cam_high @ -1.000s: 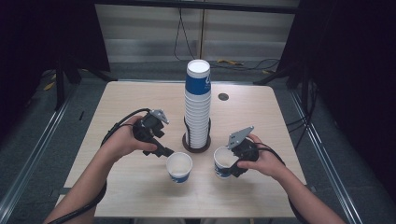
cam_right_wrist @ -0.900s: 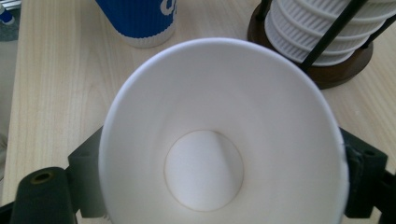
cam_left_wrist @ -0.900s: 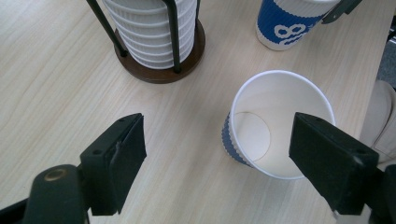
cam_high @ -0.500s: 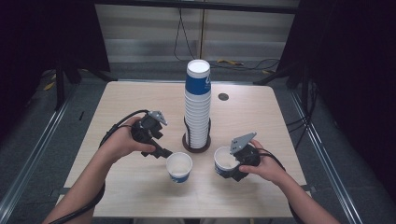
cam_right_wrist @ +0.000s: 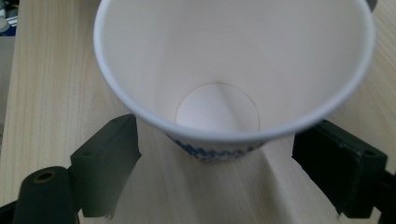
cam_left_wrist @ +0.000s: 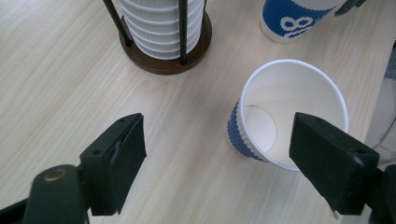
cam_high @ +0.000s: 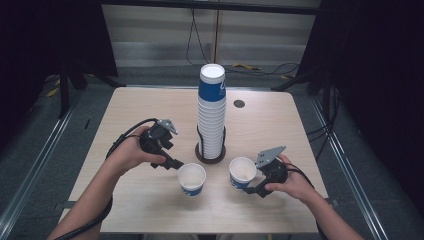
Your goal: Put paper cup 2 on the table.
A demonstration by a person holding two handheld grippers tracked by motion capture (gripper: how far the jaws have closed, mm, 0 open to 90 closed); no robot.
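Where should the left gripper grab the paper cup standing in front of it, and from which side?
Grip the paper cup across its ribbed blue wall just below the rim, coming in level from the left gripper's side; it stands upright and empty, with the cup stack behind.

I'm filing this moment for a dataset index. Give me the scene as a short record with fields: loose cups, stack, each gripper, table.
left cup: paper cup, upright, empty, in front of the stack
right cup: paper cup, upright, empty
stack: tall cup stack in a dark round holder, mid-table
left gripper: open, beside the left cup, not gripping it
right gripper: jaws on either side of the right cup; a gap shows on both sides in the right gripper view
table: light wood table, one small dark disc toward the far edge
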